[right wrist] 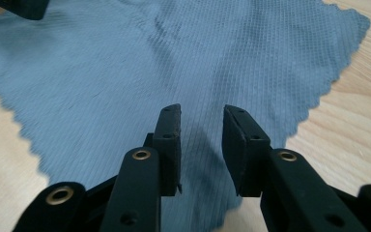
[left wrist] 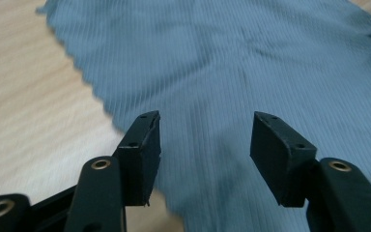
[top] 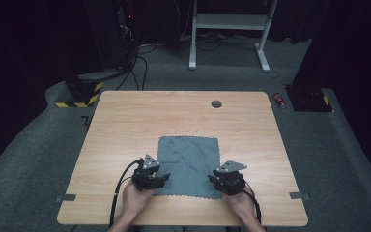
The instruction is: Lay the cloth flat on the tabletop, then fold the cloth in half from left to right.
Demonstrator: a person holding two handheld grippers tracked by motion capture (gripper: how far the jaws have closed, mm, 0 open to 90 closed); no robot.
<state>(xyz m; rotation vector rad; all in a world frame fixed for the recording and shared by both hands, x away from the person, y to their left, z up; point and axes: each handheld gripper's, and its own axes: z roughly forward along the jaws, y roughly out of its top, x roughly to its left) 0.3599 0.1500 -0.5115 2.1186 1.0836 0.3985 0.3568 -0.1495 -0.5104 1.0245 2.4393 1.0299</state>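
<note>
Just ahead of both grippers, a grey-blue, zigzag-edged microfibre cloth (top: 189, 165) is spread flat on the wooden table (top: 125, 125); left gripper (top: 163, 178) and right gripper (top: 212, 178) are held open, empty, over its near corners.

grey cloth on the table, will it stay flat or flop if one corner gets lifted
The grey cloth probably flops: it lies thin and flat on the table with soft creases. It looks light for its size, so a push would likely bunch it up. Its fine ribbed weave should give some grip.

Grey-blue ribbed cloth (top: 189, 166) on light wood-grain table (top: 125, 125)
</note>
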